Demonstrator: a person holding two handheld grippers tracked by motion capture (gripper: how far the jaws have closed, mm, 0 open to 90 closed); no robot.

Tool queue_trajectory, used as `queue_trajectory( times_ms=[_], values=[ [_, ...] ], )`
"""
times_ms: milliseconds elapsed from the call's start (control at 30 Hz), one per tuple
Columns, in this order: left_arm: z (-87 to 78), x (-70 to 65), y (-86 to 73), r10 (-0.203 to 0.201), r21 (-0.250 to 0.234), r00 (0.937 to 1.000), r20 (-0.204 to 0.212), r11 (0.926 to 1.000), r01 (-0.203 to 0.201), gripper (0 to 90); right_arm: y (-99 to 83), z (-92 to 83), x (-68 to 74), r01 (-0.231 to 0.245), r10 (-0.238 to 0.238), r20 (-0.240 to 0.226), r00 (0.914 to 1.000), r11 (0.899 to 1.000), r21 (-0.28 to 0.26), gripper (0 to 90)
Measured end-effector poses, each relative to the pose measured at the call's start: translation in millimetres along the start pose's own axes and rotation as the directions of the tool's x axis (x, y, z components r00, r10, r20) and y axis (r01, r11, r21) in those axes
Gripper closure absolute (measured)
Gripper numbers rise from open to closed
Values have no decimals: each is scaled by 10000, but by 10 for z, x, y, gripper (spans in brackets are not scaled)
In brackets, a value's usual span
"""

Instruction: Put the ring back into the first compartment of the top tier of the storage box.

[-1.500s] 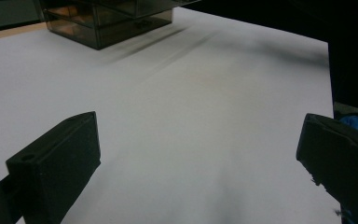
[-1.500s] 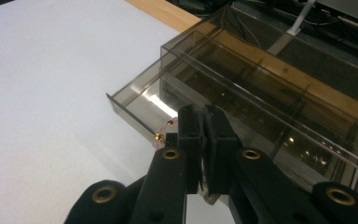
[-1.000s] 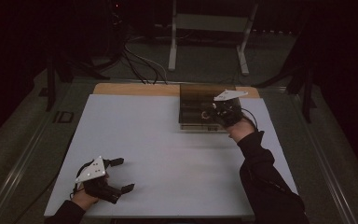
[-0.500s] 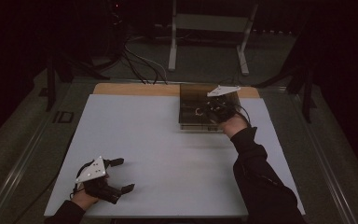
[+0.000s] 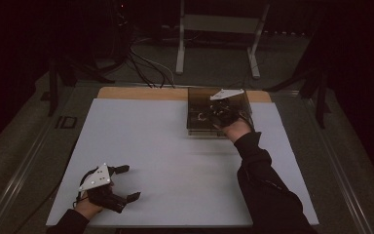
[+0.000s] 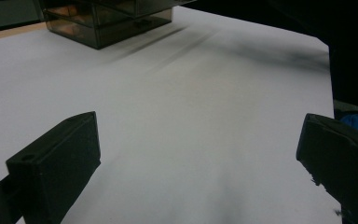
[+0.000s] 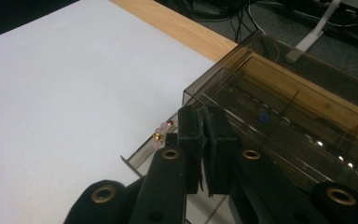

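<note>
Closed right claw (image 7: pixel 204 140) over smoky plastic box (image 7: pixel 279 121)

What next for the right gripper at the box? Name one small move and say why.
Probably pull straight back toward the person: the right gripper is shut at the front of a drawer that juts slightly from the box, with beads inside.

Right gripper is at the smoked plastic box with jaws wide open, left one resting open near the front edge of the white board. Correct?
Not quite. The right gripper is at the smoked plastic box, but its jaws are shut, pressed together, as the right gripper view shows. The left gripper does sit open near the white board's front edge.
</note>
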State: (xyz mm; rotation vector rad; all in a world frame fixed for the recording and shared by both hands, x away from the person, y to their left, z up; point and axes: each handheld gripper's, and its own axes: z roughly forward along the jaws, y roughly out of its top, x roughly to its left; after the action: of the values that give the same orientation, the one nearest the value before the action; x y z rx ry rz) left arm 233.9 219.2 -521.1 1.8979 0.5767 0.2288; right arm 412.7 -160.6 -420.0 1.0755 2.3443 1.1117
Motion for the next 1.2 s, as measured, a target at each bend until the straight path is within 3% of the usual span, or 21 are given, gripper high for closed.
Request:
queue_trajectory(
  times_ms=[533, 633, 667, 800, 1067, 1200],
  values=[
    [1, 3, -3, -6, 7, 10000, 0, 10000, 6, 11, -38, 165, 15, -61, 62, -22, 10000, 9996, 259, 860],
    [-1, 10, -4, -7, -5, 10000, 2, 10000, 7, 11, -49, 209, -13, -245, 247, -87, 9997, 9994, 229, 745],
    [-1, 10, -4, -7, -5, 10000, 2, 10000, 7, 12, -49, 209, -13, -245, 247, -87, 9997, 9994, 229, 745],
    [1, 11, -7, -26, 0, 10000, 4, 10000, 26, 11, -30, 200, -3, -201, 205, -164, 9997, 9995, 251, 565],
    [-1, 10, -6, -30, -4, 10000, 0, 10000, 30, 11, 1, 154, 57, -223, 235, -494, 9985, 9994, 252, 384],
    [1, 8, -6, -4, 8, 10000, -4, 10000, 4, 12, 21, 131, 57, -218, 234, -466, 9986, 9992, 336, 228]
  ],
)
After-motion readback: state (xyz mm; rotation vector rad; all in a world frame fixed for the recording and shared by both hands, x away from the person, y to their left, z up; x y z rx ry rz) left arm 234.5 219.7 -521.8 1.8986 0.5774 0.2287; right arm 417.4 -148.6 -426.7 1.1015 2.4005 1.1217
